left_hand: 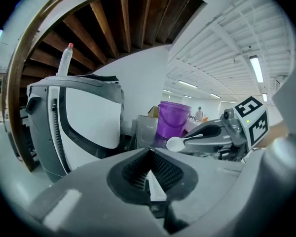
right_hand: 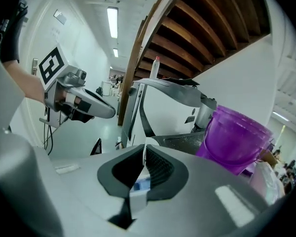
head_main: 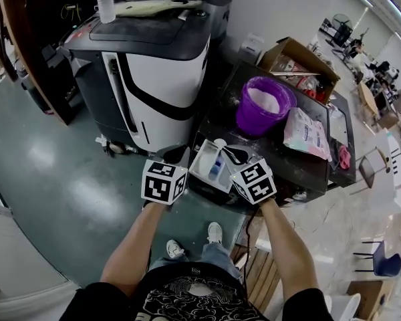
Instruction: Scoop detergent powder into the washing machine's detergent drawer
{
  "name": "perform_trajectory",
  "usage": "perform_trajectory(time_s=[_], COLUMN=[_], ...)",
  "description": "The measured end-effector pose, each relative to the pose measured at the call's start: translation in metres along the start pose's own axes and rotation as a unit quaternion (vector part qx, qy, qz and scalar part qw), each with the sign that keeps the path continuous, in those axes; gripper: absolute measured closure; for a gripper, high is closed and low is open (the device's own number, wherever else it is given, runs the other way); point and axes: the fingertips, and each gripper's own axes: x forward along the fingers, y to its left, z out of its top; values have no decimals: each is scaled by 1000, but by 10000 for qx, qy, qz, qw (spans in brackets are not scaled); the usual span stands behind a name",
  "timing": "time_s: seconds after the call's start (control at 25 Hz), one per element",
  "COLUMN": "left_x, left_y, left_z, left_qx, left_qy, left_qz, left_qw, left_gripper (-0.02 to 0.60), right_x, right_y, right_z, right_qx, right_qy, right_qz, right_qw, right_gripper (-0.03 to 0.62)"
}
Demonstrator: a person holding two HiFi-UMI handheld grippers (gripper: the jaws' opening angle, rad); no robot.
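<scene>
Nearest, the left gripper [left_hand: 149, 154] has its jaws pressed together on nothing, while the right gripper [right_hand: 144, 154] pinches the thin handle of a white spoon [left_hand: 175, 143]. The spoon's bowl hangs close to the white detergent drawer [head_main: 206, 164], which lies at the near edge of the black table [head_main: 287, 162]. Beyond stand a purple bucket [head_main: 254, 116] of powder and the washing machine [head_main: 164, 72]. The slim handle could swivel in that pinch and spill a scoop, or a nudge could push the unheld drawer off the edge.

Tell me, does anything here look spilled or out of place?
Yes: white powder dusts the dark table beside the purple bucket, so some looks spilled. The drawer lies on the table, out of the machine.
</scene>
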Motion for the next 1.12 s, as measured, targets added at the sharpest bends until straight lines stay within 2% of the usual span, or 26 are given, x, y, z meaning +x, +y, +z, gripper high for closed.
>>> perform_trajectory(time_s=[0.32,0.68,1.12], left_x=[10,21,25], left_y=[-17,-38,-45], left_z=[6,23,43], left_qx=[160,385,477], left_qy=[39,13,-81], left_qz=[-223,-400,-83], left_qw=[9996,9985,9988], left_gripper=[581,581,581], right_x=[-24,-52,-73], right_y=[-19,-40,-69], right_z=[2,5,14], right_qx=[666,1130,1503], right_qy=[-205,-445,-821], right_qz=[-368,-715,-756], right_qw=[9969,9900,9823], right_gripper=[559,559,559])
